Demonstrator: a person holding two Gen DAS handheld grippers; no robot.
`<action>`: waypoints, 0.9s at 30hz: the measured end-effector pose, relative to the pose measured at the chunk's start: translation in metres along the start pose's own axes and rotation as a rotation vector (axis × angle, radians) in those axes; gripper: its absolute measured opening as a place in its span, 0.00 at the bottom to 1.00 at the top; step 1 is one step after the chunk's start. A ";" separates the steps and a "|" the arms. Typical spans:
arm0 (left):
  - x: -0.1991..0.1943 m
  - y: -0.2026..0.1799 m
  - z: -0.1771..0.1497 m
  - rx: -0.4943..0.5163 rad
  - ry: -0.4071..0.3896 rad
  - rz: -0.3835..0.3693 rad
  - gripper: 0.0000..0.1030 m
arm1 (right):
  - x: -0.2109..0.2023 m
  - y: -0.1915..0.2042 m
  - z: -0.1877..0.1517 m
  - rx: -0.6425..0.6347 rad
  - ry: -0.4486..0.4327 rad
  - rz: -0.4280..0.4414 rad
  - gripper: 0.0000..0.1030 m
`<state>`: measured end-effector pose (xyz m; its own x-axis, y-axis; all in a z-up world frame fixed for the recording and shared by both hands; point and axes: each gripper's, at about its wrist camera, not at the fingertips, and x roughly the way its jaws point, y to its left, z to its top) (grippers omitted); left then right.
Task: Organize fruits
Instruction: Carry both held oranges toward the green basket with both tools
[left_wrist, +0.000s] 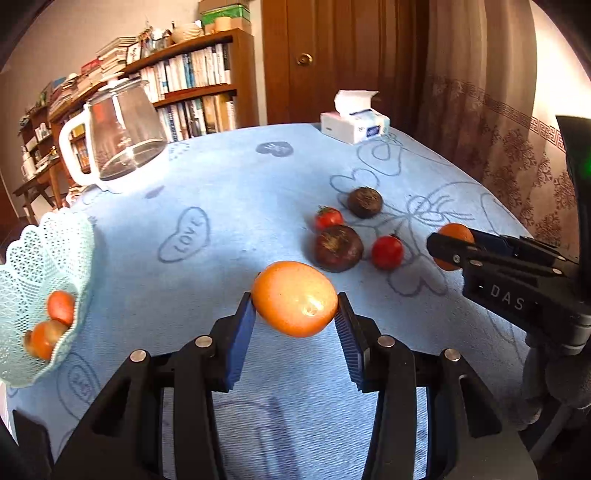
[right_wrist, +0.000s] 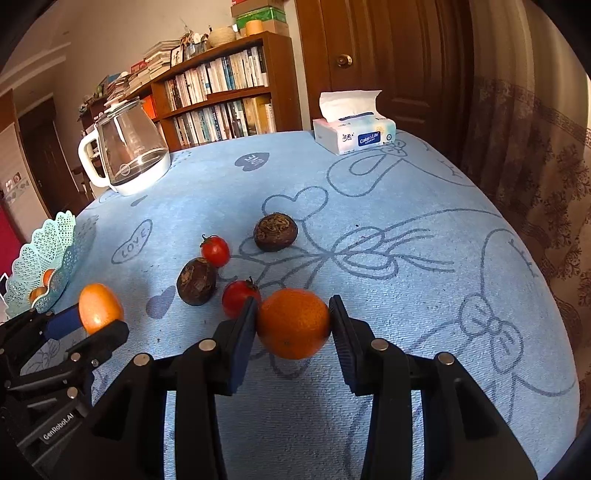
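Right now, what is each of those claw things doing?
Left gripper: closed on an orange fruit.
Right gripper: closed on an orange.

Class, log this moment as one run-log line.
left gripper: shut on orange fruit | right gripper: shut on mandarin | basket: holds fruit

The blue cloth (right_wrist: 369, 206) over the tabletop carries a heart outline printed "LOVE", legible in both wrist views. The tissue pack (right_wrist: 354, 134) at the far edge bears a blue label reading "Color&Life"; the characters beside it are too small to read. The right tool (left_wrist: 452, 247) body is marked "DAS". The left tool (right_wrist: 98, 314) body is marked "GenRobot.AI".
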<state>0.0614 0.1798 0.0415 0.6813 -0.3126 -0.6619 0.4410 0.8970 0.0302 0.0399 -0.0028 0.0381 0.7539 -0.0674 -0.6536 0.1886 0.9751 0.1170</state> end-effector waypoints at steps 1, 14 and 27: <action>-0.001 0.003 0.000 -0.005 -0.004 0.008 0.44 | 0.000 0.001 0.000 -0.001 -0.001 0.002 0.39; -0.021 0.043 0.000 -0.062 -0.055 0.098 0.44 | -0.006 0.012 -0.004 0.002 0.000 0.046 0.39; -0.038 0.090 0.002 -0.123 -0.095 0.165 0.44 | -0.010 0.028 -0.010 -0.014 0.008 0.067 0.39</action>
<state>0.0769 0.2717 0.0709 0.7928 -0.1816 -0.5818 0.2485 0.9679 0.0365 0.0308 0.0273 0.0403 0.7592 0.0002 -0.6509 0.1287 0.9802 0.1504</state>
